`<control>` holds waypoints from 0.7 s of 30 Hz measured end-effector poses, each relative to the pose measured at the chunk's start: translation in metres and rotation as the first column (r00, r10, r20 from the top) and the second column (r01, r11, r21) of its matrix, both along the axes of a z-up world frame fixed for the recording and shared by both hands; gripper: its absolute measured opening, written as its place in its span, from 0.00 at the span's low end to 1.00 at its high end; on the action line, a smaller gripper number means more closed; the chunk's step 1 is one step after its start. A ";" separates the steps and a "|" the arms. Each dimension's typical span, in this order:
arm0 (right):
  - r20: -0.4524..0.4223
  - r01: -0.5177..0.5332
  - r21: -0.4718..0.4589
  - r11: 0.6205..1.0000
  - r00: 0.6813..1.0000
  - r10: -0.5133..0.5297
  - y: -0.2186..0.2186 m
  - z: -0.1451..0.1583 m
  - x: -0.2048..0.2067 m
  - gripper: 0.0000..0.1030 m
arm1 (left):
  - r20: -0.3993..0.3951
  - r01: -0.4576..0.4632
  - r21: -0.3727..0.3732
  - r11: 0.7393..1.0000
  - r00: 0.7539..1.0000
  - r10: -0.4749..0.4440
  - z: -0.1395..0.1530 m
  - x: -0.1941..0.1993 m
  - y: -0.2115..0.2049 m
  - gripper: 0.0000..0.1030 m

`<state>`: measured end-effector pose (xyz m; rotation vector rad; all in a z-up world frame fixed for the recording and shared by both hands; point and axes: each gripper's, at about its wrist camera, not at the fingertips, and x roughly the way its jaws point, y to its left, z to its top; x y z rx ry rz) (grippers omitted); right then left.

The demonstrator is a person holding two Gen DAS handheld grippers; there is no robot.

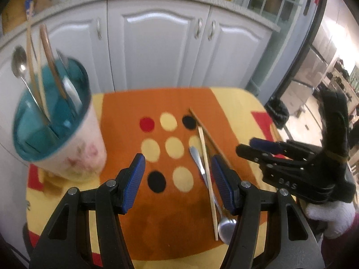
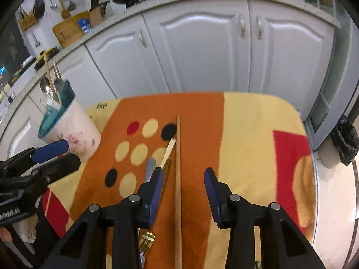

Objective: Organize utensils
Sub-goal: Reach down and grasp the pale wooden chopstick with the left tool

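Observation:
A white floral holder with a teal inside (image 1: 67,139) stands at the mat's left and holds a spoon, chopsticks and other utensils; it also shows in the right wrist view (image 2: 71,134). On the mat lie a silver spoon (image 1: 225,226), a pale chopstick (image 1: 207,174), a wooden chopstick (image 2: 178,190) and a gold fork (image 2: 147,241). My left gripper (image 1: 177,174) is open and empty above the mat. My right gripper (image 2: 182,186) is open, its jaws on either side of the wooden chopstick and above it.
The orange, yellow and red mat (image 2: 246,134) covers a small table. White kitchen cabinets (image 1: 157,44) stand behind it. A black bin (image 2: 344,139) sits on the floor to the right.

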<state>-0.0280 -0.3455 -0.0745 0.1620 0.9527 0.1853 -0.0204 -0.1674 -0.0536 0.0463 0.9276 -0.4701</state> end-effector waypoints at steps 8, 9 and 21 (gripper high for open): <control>-0.065 -0.032 -0.016 0.999 0.997 0.031 0.007 -0.029 0.011 0.34 | -0.115 0.044 0.014 0.999 0.992 -0.042 -0.032 0.005 -0.011 0.59; -0.068 -0.030 -0.016 0.999 0.997 0.029 0.007 -0.031 0.012 0.34 | -0.122 0.054 0.013 0.998 0.991 -0.052 -0.034 0.005 -0.015 0.59; -0.075 0.006 -0.015 1.000 0.997 -0.007 -0.004 -0.040 0.017 0.31 | -0.176 0.128 0.070 0.989 0.978 -0.114 -0.063 0.017 -0.044 0.41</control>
